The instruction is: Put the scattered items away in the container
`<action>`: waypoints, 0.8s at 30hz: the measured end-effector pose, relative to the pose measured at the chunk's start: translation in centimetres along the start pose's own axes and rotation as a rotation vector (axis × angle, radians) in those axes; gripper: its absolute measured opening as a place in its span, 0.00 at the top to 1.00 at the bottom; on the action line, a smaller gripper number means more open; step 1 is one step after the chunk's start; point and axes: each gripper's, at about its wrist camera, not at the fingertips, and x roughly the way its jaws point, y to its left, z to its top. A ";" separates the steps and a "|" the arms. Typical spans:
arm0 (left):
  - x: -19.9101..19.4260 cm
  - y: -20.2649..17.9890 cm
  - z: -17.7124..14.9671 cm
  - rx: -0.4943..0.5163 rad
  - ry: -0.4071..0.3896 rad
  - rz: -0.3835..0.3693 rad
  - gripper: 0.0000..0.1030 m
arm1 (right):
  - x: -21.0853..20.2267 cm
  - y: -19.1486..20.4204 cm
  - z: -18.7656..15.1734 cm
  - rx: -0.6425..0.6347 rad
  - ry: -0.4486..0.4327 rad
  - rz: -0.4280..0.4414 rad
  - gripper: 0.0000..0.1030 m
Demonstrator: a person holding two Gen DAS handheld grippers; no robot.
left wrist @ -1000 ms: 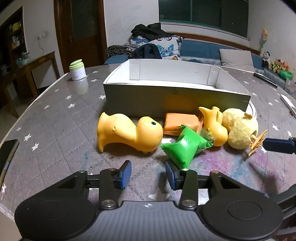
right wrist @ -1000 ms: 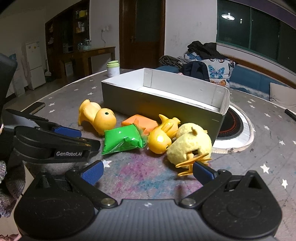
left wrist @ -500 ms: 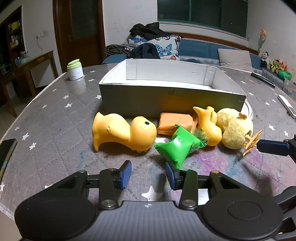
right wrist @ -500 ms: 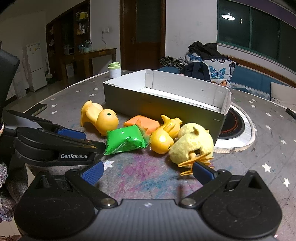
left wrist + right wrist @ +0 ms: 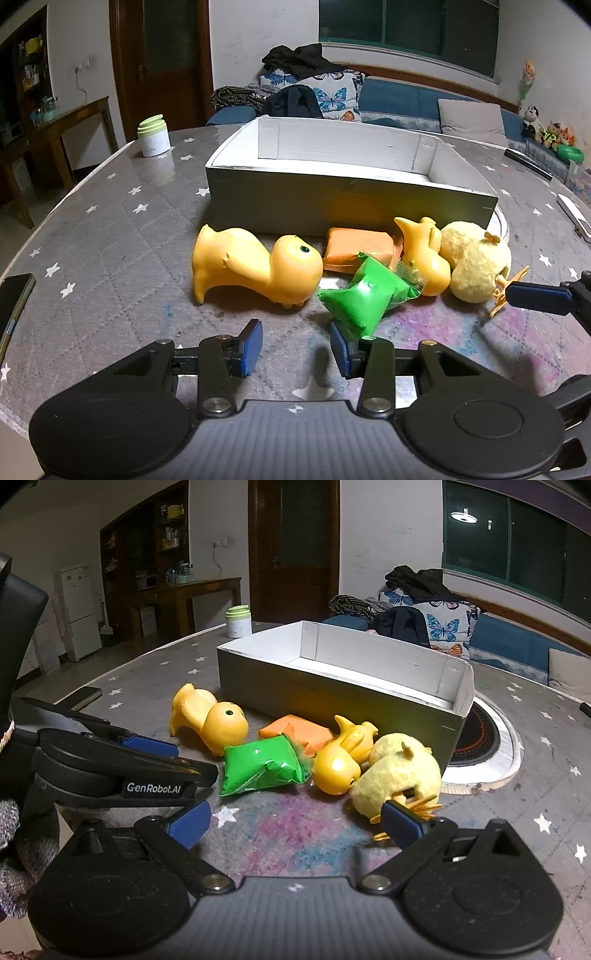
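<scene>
Both grippers have backed slightly from the toys; the left gripper (image 5: 295, 349) is closing on nothing, the right gripper (image 5: 295, 823) spread, nearest the soft, light, crinkly green packet (image 5: 364, 295), best pinched across its puffy middle.

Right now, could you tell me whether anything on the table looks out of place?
Yes: the large yellow duck and the small yellow duck both lie tipped over among the clutter in front of the box, which looks empty.

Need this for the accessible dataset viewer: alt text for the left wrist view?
An open left gripper hovers over a grey star-patterned table, nothing between its blue pads. Ahead lie a large yellow rubber duck, green puffy packet, orange packet, small yellow duck and fuzzy yellow plush chick, before an empty grey cardboard box.
</scene>
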 end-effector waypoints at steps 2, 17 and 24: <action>0.1 0.2 0.1 -0.005 0.003 -0.003 0.58 | 0.1 0.0 0.1 0.002 0.001 0.004 0.04; 0.4 1.8 1.5 -0.039 0.013 -0.076 0.58 | 1.8 0.4 0.9 -0.031 0.012 0.046 0.12; 0.3 1.3 2.7 0.018 -0.002 -0.130 0.58 | 3.6 0.8 1.1 -0.046 0.039 0.075 0.13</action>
